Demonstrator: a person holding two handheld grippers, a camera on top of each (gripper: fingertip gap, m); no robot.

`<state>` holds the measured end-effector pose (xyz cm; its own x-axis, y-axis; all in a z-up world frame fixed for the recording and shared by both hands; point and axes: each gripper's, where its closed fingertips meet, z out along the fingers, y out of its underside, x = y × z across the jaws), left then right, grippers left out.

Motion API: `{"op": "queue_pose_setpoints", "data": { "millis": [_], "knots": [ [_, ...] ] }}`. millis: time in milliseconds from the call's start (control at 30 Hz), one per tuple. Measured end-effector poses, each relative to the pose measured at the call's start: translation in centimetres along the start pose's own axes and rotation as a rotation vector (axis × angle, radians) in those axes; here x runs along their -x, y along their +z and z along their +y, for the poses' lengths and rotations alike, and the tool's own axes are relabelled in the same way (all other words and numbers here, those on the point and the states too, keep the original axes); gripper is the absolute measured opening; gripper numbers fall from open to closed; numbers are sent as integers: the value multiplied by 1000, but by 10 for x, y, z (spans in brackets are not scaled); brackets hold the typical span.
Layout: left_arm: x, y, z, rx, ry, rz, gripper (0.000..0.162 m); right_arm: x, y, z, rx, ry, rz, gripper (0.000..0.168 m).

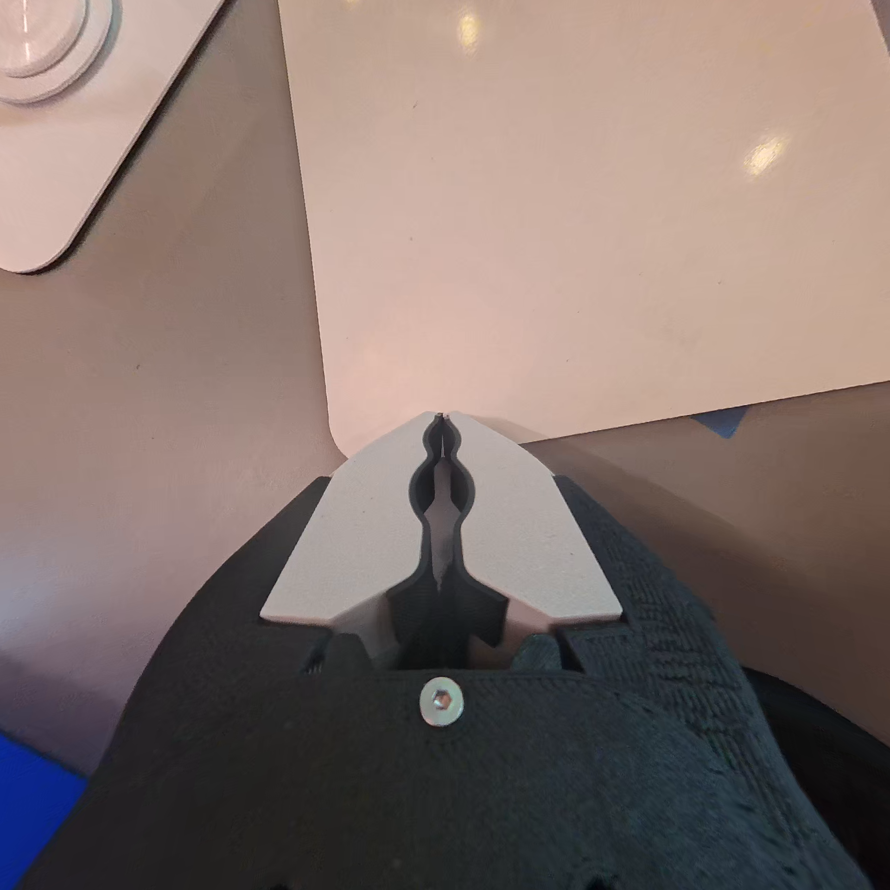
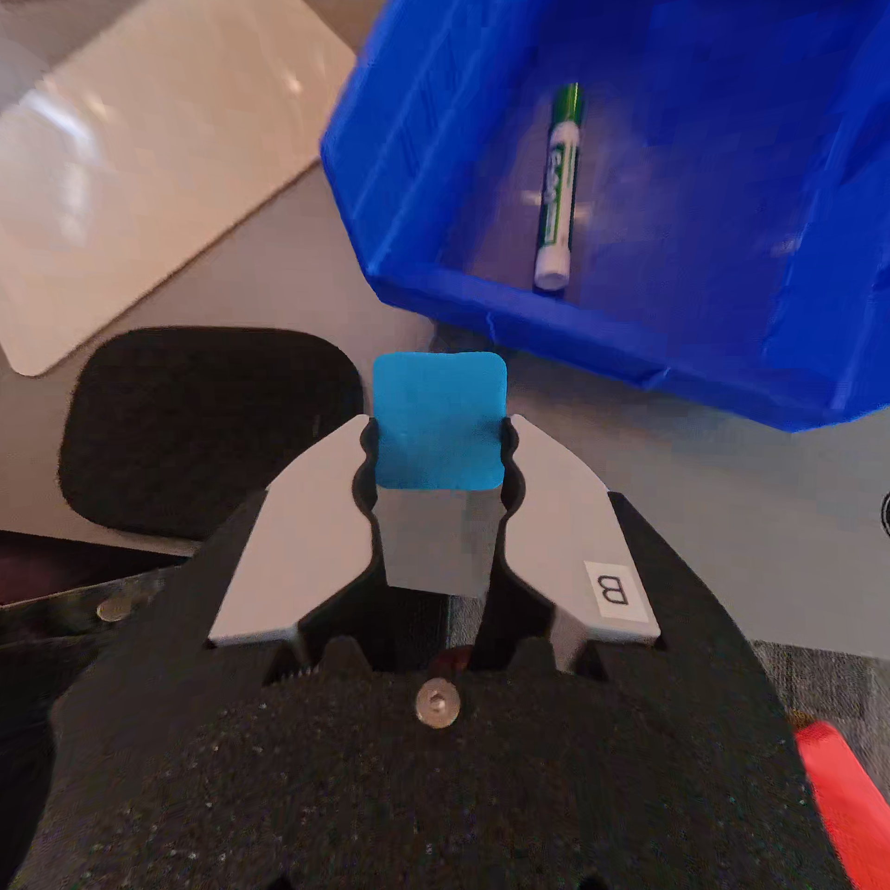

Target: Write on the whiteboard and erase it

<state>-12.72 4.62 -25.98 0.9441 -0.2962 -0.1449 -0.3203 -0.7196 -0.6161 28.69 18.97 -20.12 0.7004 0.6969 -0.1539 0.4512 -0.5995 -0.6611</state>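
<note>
The white whiteboard (image 1: pixel 578 216) lies flat on the tan table and looks blank. My left gripper (image 1: pixel 442 415) is shut and empty, with its tips over the board's near left corner. My right gripper (image 2: pixel 438 424) is shut on a light blue square eraser (image 2: pixel 439 409), which its fingers (image 2: pixel 544 481) press from both sides. It holds the eraser over the table, between the whiteboard (image 2: pixel 144 168) at the left and a blue bin (image 2: pixel 481 308). A green and white marker (image 2: pixel 558 188) lies capped inside the bin.
A second white plate (image 1: pixel 96 168) with a round clear part (image 1: pixel 29 43) lies at the far left. A black fuzzy rounded shape (image 2: pixel 207 428) sits left of the eraser. A red object (image 2: pixel 838 809) shows at the lower right. A small blue patch (image 1: pixel 717 421) lies by the board's near edge. Spacing between my two grippers at the tips: around 45 cm.
</note>
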Motion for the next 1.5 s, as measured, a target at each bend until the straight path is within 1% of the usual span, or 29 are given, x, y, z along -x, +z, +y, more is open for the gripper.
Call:
{"op": "queue_pose_setpoints", "data": {
  "millis": [67,133,200,300,333,367,400,433,500,567,600,633,667,700,733,767,833,900,967,1000,1033,1067,1133,1167,1267,1300,1367,1433,1500],
  "knots": [
    [-1,0,0,4,4,-8,1,-7,15,17,89,19,43,50],
    [-1,0,-1,3,6,-13,1,-4,27,29,151,29,38,50],
    [-1,0,-1,-1,3,-13,1,-2,37,44,250,14,54,51],
    [1,2,-3,-12,35,-22,1,0,36,42,265,-5,55,52],
    [2,2,-3,-14,52,-35,1,1,33,37,232,-25,53,56],
    [3,1,-5,-26,64,-56,1,1,28,28,169,-39,55,58],
    [3,-4,-12,-71,63,-73,8,1,21,13,82,-54,65,58],
    [0,-13,-24,-141,49,-70,12,1,11,-5,-29,-79,76,61],
    [-11,-41,-50,-305,-4,-30,22,9,-16,-47,-327,-134,64,67],
    [-24,-77,-70,-459,-53,12,38,32,-49,-82,-649,-189,-32,79],
    [-30,-97,-77,-538,-68,26,50,47,-66,-94,-793,-217,-102,89],
    [-35,-116,-81,-610,-73,36,62,60,-81,-103,-918,-231,-169,103],
    [-42,-135,-83,-677,-59,51,78,71,-95,-110,-1022,-225,-235,119],
    [-49,-153,-83,-747,-26,70,99,79,-103,-113,-1077,-210,-298,136],
    [-53,-171,-80,-809,11,72,115,84,-107,-116,-1103,-180,-336,148],
    [-51,-189,-75,-846,18,37,122,88,-109,-118,-1123,-177,-350,148],
    [-29,-216,-55,-844,-24,-80,130,93,-108,-119,-1153,-210,-331,148],
    [12,-238,-21,-763,-77,-275,130,98,-104,-119,-1144,-238,-318,148],
    [59,-254,27,-598,-203,-471,128,105,-103,-120,-1137,-247,-343,148],
    [76,-258,54,-487,-257,-522,118,109,-103,-119,-1135,-253,-364,148],
    [89,-258,78,-372,-300,-531,102,113,-103,-119,-1132,-255,-377,148],
    [97,-254,102,-255,-351,-505,94,116,-104,-119,-1127,-262,-390,148],
    [111,-242,143,-2,-437,-445,91,122,-103,-118,-1117,-279,-397,147],
    [115,-236,159,122,-446,-418,88,125,-102,-118,-1106,-288,-403,147],
    [120,-218,191,413,-409,-310,81,135,-96,-115,-1080,-328,-425,146],
    [122,-213,197,483,-409,-272,81,139,-93,-113,-1069,-340,-437,145],
    [133,-202,204,568,-423,-231,78,143,-89,-111,-1050,-355,-449,144],
    [149,-193,206,596,-497,-223,70,144,-85,-111,-1040,-367,-449,144],
    [162,-187,216,652,-559,-236,66,144,-86,-110,-1047,-373,-459,143]
  ]
}}
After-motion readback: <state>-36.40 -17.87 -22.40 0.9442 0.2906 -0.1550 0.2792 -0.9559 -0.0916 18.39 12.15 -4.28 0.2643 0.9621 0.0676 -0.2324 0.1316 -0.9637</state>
